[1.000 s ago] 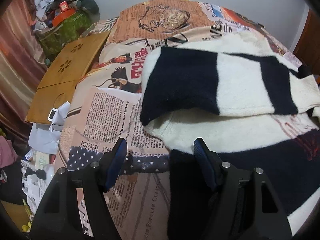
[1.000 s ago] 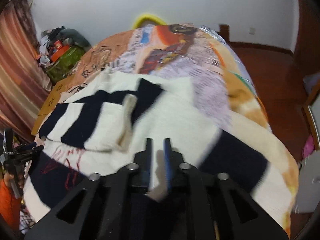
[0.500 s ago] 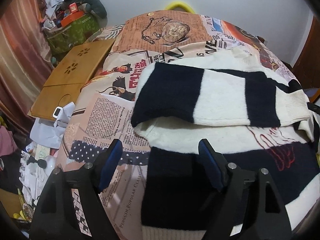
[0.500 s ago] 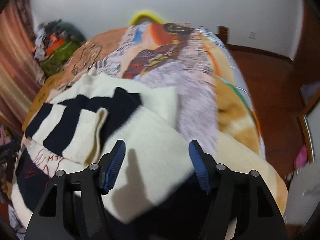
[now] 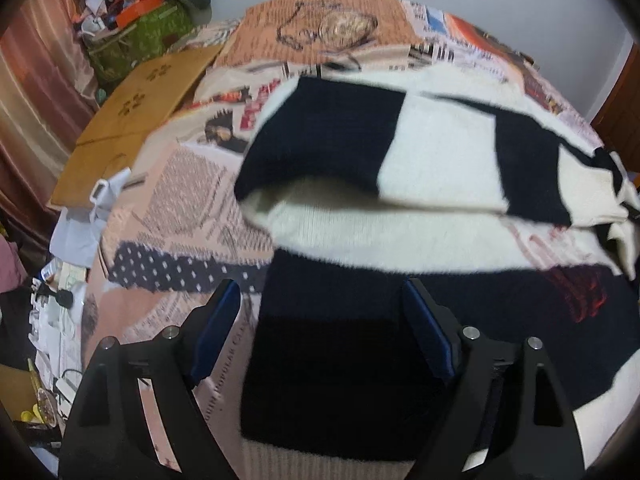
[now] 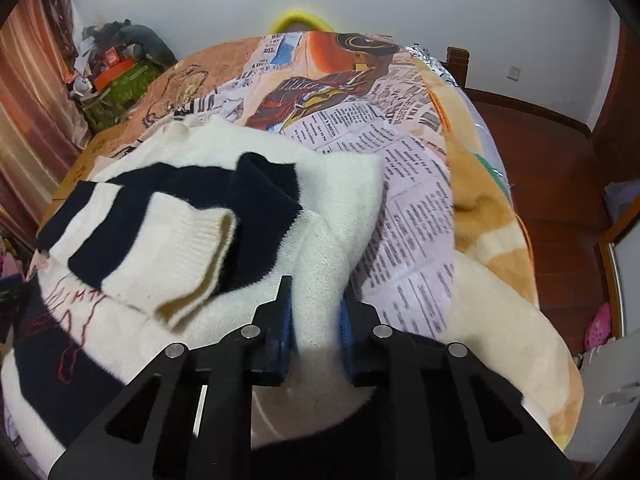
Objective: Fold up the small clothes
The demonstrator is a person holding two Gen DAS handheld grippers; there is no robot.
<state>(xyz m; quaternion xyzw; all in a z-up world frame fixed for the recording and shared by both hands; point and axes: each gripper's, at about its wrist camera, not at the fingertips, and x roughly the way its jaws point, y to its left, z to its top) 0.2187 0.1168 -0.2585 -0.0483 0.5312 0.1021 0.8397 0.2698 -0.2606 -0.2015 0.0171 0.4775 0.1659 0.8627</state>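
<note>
Tongs on your right, wide apart half a second ago, are closing on the sweater's cream fold mid-bed, while your left tongs are opening over its dark hem, readying the next fold.

Left wrist view sits low over the near left part of the bed, looking steeply down along its own fingers and out toward the far edge, the wall behind; the left gripper fills the bottom of the frame, right over the sweater. Right wrist view rides close above the near right part of the bed, also tilted down, facing the same far wall, with the bed's right edge and the wooden floor on its right. Both views share the striped sweater, the printed bedcover, and the cluttered pile by the curtain, far left.
</note>
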